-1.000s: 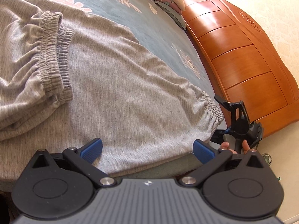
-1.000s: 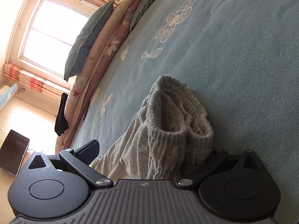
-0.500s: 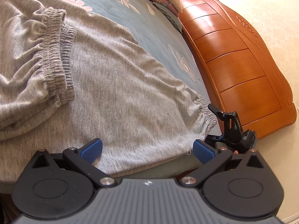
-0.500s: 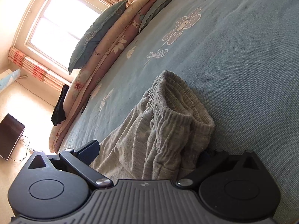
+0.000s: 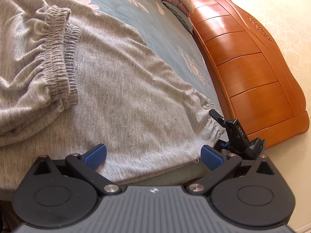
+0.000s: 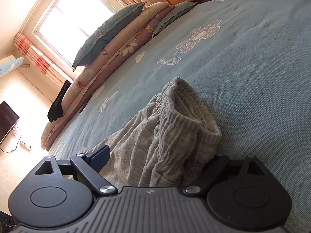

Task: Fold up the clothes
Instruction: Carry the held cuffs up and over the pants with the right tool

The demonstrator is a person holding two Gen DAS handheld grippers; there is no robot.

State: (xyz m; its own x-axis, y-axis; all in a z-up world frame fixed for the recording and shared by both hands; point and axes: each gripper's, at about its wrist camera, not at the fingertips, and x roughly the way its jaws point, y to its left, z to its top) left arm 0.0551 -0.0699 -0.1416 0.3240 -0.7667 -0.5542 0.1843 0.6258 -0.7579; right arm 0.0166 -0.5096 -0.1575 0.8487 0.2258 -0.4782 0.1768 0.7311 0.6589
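Grey sweatpants (image 5: 126,89) lie spread on the blue flowered bedspread (image 5: 120,5), with one gathered elastic end (image 5: 60,58) folded back on top at the left. My left gripper (image 5: 153,155) is open at the pants' near edge, its blue pads (image 5: 95,153) wide apart over the cloth. My right gripper (image 5: 221,124) is at the elastic cuff (image 5: 210,108) on the right. In the right wrist view that bunched cuff (image 6: 186,124) stands between the jaws of the right gripper (image 6: 155,161), which are closing. One dark pad (image 6: 99,155) is still clear of the cloth and the other is hidden behind it.
An orange wooden bed board (image 5: 252,68) runs along the bed's right side, with pale floor beyond. Pillows and a rolled quilt (image 6: 116,44) line the far edge under a bright window (image 6: 77,15). A black garment (image 6: 58,104) hangs there, with a dark screen (image 6: 7,120) on the floor.
The right gripper has rolled and its visible finger has moved inward toward the cuff. In the left wrist view it now sits tighter against the cuff. The left gripper has stayed put.
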